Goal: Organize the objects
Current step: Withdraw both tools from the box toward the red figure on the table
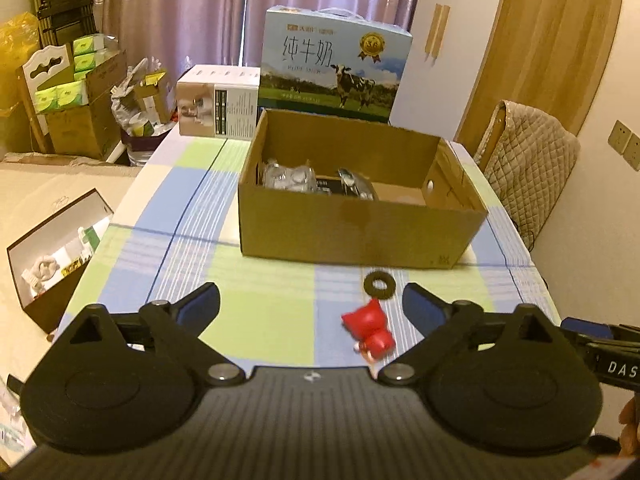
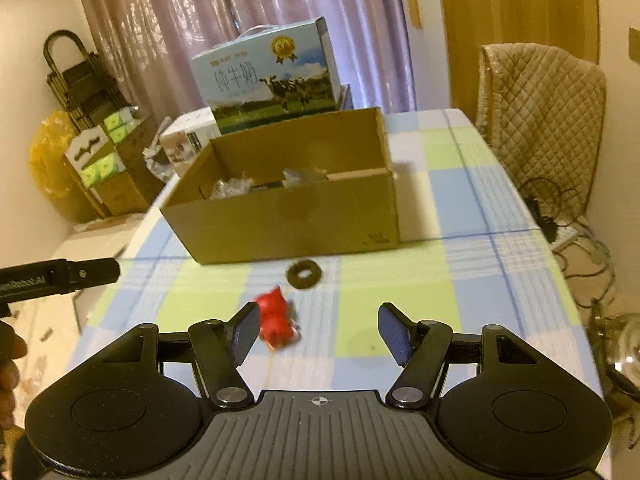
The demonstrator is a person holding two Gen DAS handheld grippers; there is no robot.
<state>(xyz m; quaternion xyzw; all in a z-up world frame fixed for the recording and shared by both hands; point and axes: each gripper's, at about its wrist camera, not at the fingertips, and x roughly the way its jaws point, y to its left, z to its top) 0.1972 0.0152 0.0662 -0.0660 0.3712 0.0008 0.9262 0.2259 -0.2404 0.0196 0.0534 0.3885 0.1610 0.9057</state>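
A big brown cardboard box [image 1: 360, 216] is sitting in the middle of the checked tablecloth [image 1: 192, 208]. Some clear plastic packets [image 1: 288, 176] are lying inside it. Behind it a blue milk carton [image 1: 334, 60] with a cow on it is standing up, and a white box [image 1: 218, 102] is sitting just beside that. A chair with a quilted cover [image 2: 540, 120] is waiting at the right side of the table.

In front of the cardboard box a small dark ring [image 1: 379, 282] is lying flat on the cloth. Nearer still, a little red toy [image 1: 372, 334] is lying on its side, close to the ring but not touching it.

The left gripper [image 1: 311, 306] is hanging low over the near end of the table with its tongs wide apart and nothing in them. The toy is sitting between them, closer to the right finger. The right gripper [image 2: 319, 330] is also hanging low, tongs wide apart and holding nothing. In its view the red toy [image 2: 276, 322] is right beside its left finger [image 2: 244, 334]; whether they touch, I cannot tell.
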